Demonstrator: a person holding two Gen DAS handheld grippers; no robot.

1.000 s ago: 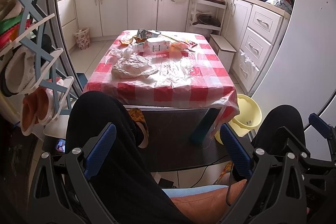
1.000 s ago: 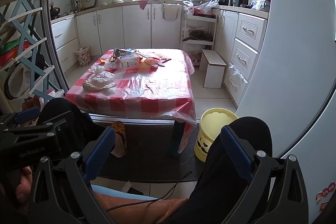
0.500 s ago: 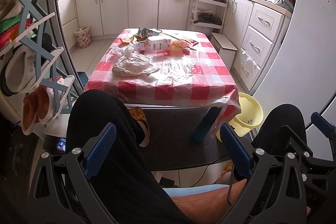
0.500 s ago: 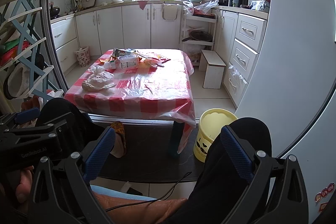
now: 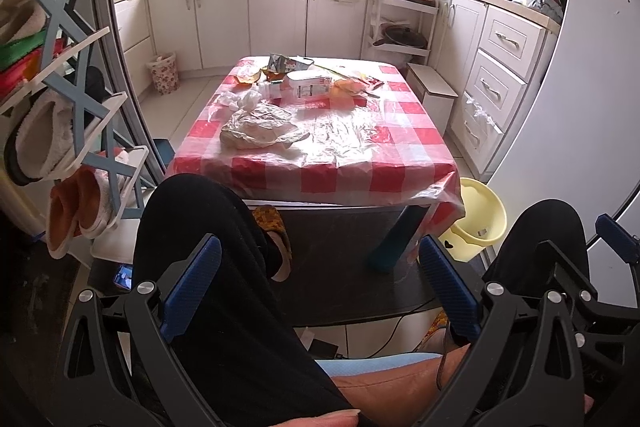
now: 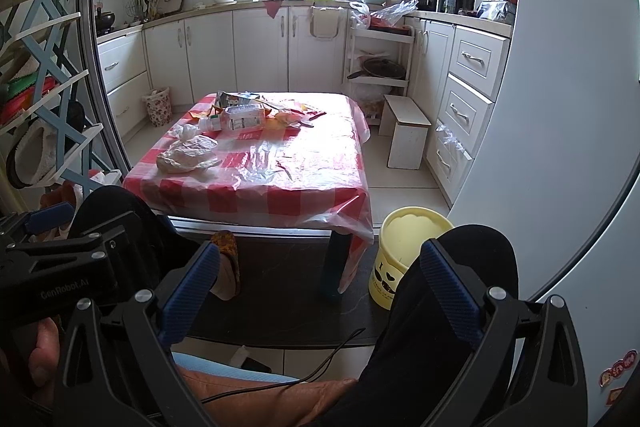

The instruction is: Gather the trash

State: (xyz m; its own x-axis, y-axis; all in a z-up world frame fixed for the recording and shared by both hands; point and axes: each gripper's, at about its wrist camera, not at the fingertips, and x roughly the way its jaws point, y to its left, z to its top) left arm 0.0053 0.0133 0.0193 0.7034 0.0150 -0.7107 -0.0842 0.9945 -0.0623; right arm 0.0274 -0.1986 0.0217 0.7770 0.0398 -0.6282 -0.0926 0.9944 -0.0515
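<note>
A low table with a red-and-white checked cloth [image 5: 400, 171] [image 6: 280, 195] stands ahead. On it lie a crumpled paper bag [image 5: 260, 129] [image 6: 186, 157], a clear plastic bottle [image 5: 308, 89] [image 6: 240, 119], a carton [image 5: 280, 63] and other wrappers at the far end. A yellow trash bin [image 5: 482, 217] [image 6: 400, 267] stands on the floor by the table's near right leg. My left gripper [image 5: 320, 283] and my right gripper [image 6: 320, 283] are both open and empty, held low over my knees, well short of the table.
My legs in black trousers fill the foreground. A shoe rack [image 5: 80, 107] stands at the left. White cabinets [image 5: 504, 75] line the back and right, with a small white stool [image 6: 406, 131] beside the table. A floral basket [image 5: 164, 73] stands by the far cabinets.
Both views have shifted very slightly; the grippers stay open and nothing on the table has moved.
</note>
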